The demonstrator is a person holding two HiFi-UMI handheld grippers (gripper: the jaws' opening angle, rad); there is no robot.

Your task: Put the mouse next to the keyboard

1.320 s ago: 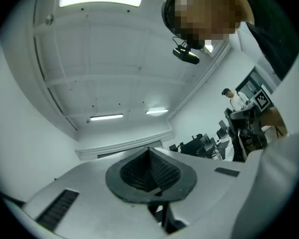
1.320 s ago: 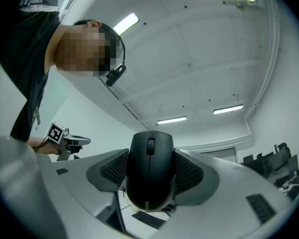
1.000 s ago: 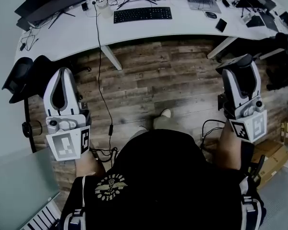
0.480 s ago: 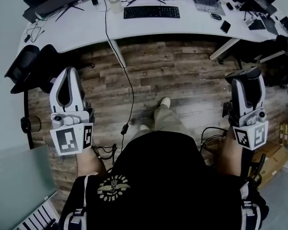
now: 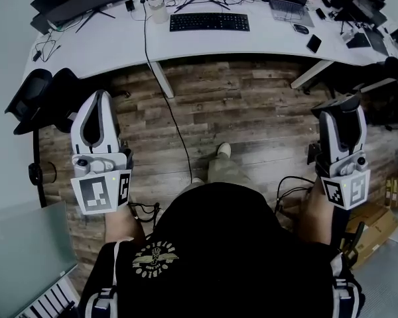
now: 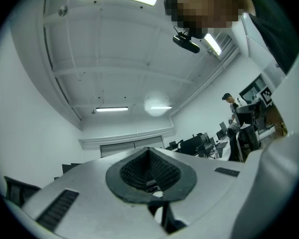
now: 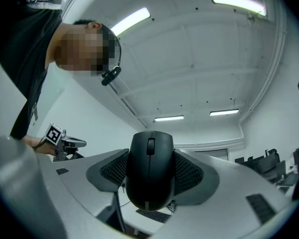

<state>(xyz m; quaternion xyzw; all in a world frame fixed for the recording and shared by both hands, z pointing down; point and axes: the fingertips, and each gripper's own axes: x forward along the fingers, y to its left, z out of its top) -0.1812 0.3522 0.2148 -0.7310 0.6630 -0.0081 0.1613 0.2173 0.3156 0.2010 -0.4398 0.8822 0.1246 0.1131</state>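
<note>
A black mouse (image 7: pixel 150 176) is clamped between the ribbed pads of my right gripper (image 7: pixel 150 151), its wheel facing the camera. In the head view that gripper (image 5: pixel 339 105) hangs at the right above the wooden floor, the mouse (image 5: pixel 333 105) a dark shape at its tip. The black keyboard (image 5: pixel 209 22) lies on the white desk (image 5: pixel 113 42) far ahead, well apart from both grippers; part of it shows below the mouse (image 7: pixel 149 215). My left gripper (image 5: pixel 97 96) is at the left, shut, with nothing between its pads (image 6: pixel 139 171).
On the desk are monitors, a jar (image 5: pixel 158 6), a laptop (image 5: pixel 290 10), a second mouse (image 5: pixel 300 28) and a phone (image 5: pixel 314 43). A cable (image 5: pixel 160 91) hangs from the desk onto the floor. A black chair (image 5: pixel 36 101) stands at the left, cardboard boxes (image 5: pixel 378 220) at the right.
The view has swung slightly, so the desk and keyboard sit a little further right. Both grippers have barely moved, and the right one keeps hold of the mouse.
</note>
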